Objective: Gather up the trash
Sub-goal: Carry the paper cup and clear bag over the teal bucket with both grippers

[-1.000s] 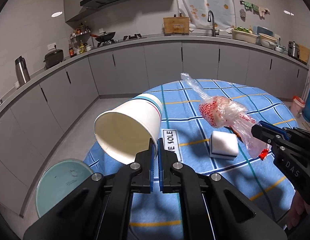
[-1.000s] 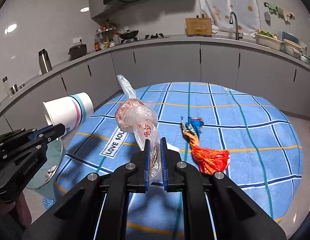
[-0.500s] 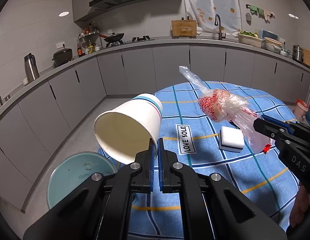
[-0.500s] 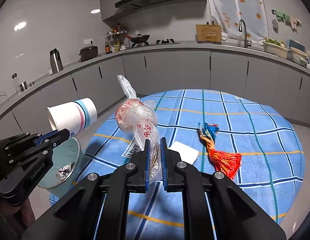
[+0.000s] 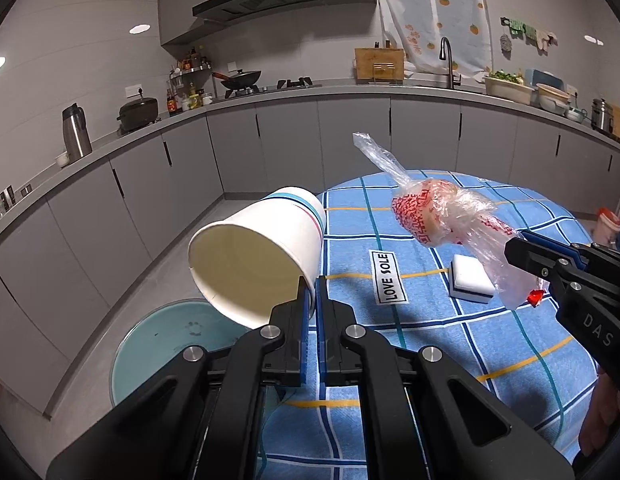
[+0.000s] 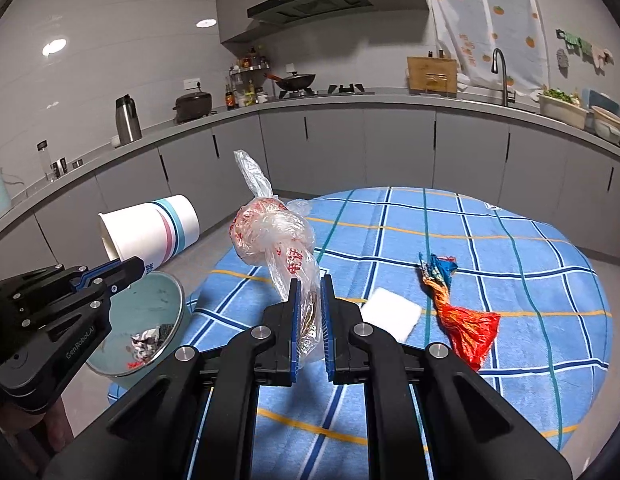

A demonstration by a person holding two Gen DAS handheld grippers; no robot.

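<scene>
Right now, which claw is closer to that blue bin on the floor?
Left. The left claw holds the paper cup just above the bin; the right claw is over the table.

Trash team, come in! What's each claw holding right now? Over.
Left gripper shut on paper cup rim, above bin. Right gripper shut on plastic bag. Crumpled wrapper, sponge on table.

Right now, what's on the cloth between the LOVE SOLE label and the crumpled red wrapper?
A white sponge, lying flat on the tablecloth, clearest in the right wrist view; wrapper lies to its right.
</scene>
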